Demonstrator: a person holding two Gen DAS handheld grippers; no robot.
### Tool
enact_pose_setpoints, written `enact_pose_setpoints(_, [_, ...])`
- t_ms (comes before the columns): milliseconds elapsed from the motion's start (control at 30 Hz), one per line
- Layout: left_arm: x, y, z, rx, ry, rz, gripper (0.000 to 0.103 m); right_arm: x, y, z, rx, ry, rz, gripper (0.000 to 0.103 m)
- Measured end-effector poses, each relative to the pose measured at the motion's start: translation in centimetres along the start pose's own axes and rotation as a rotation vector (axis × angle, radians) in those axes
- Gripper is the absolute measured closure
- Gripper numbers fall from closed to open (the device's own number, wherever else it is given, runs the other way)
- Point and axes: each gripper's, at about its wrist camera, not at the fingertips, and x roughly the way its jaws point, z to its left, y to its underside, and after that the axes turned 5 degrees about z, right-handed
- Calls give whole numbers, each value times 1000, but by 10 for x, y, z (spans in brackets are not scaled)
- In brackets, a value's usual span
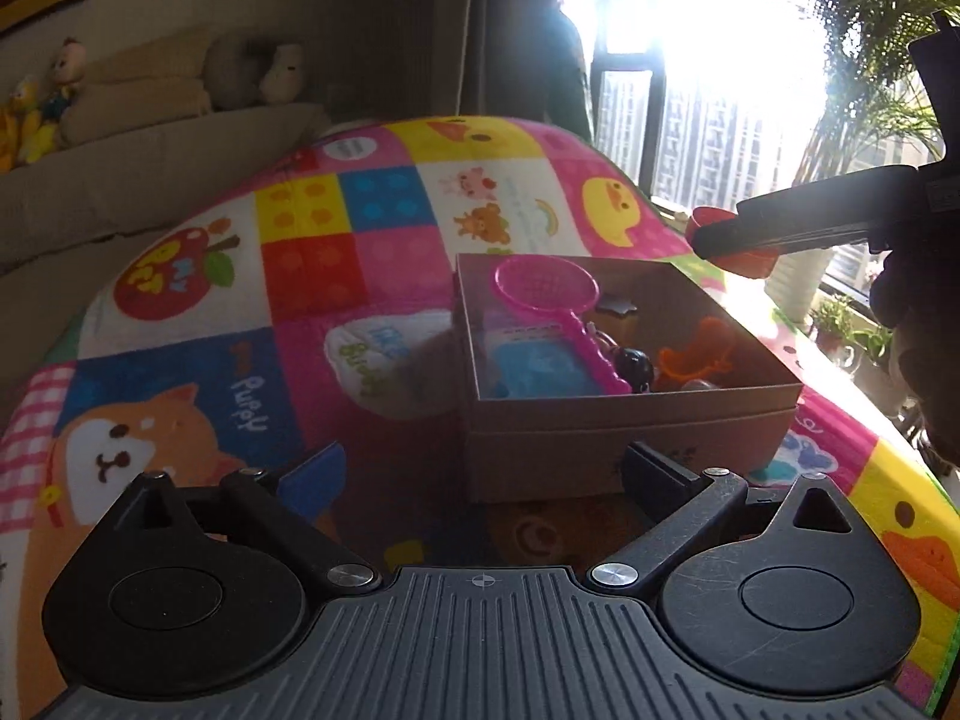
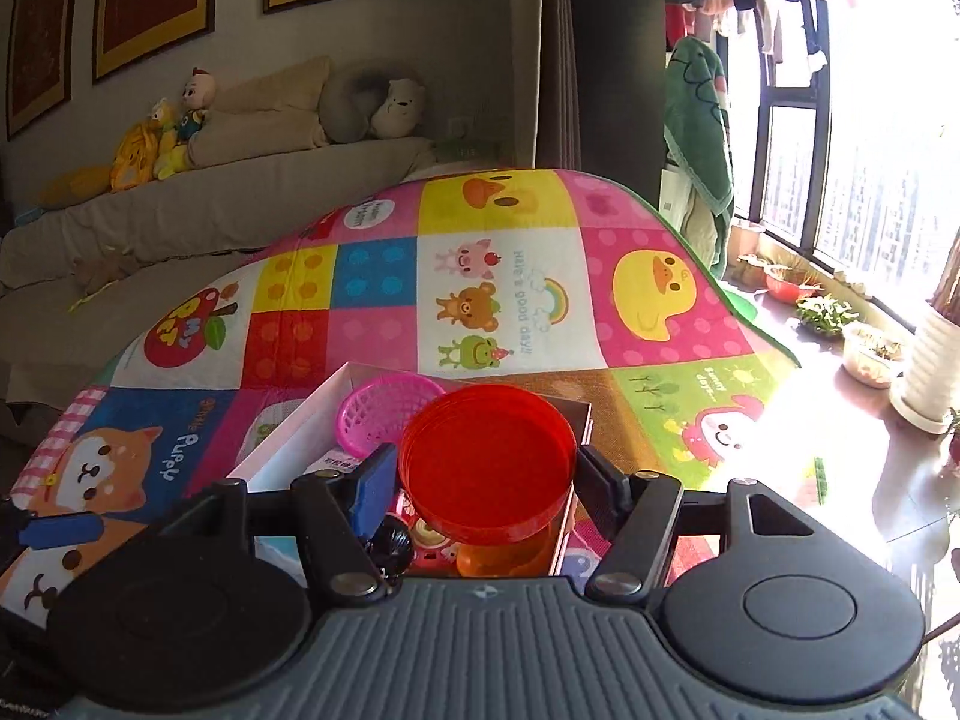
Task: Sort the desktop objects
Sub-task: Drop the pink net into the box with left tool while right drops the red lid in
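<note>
Two views: left wrist and right wrist, both over a bright cartoon mat (image 1: 360,276) spread on the bench.
Box: cardboard box (image 1: 630,420) sits on the mat, open at the top, just ahead of the left tongs.
Left tongs: left tongs (image 1: 480,474) spread wide, fingers well apart, nothing between them; they hang low in front of the box's near wall.
Right tongs: right tongs (image 2: 486,480) closed against a red cup (image 2: 486,468), one finger on each side of it.
Cup, place: held in the air above the box, over its right part.
Cup, heading: tipped on its side, its axis lying roughly along the fingers; whether the round face toward the right camera is the mouth or the base, I cannot tell.
Left view only: the right tongs (image 1: 720,240) seen from outside, coming in from the right above the box, a sliver of the cup (image 1: 714,221) showing at the tips; inside the box a blue card (image 1: 540,369) and an orange duck mould (image 1: 699,354).
Right view only: the cup's full round face, which hides much of the box (image 2: 288,438).
Both views: pink sieve (image 1: 552,306), round head at the far left corner, handle running toward the near middle; black toy (image 1: 636,367) at the handle's end.
Room: sofa (image 2: 180,210) with plush toys behind, bright window to the right.
</note>
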Motion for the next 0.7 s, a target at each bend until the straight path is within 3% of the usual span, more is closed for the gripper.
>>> enact_pose_setpoints(133, [-1, 11, 14, -25, 15, 30, 1, 24, -3, -9, 48, 14, 61, 34])
enact_pose_setpoints(333, [9, 12, 16, -36, 51, 46, 1, 21, 21, -29, 137, 39, 112, 34])
enact_pose_setpoints(533, [17, 11, 7, -37, 86, 52, 0, 29, 40, -33, 78, 132, 186, 42])
enact_pose_setpoints(700, [17, 11, 4, -29, 88, 57, 0, 48, 48, -28, 63, 151, 222, 43])
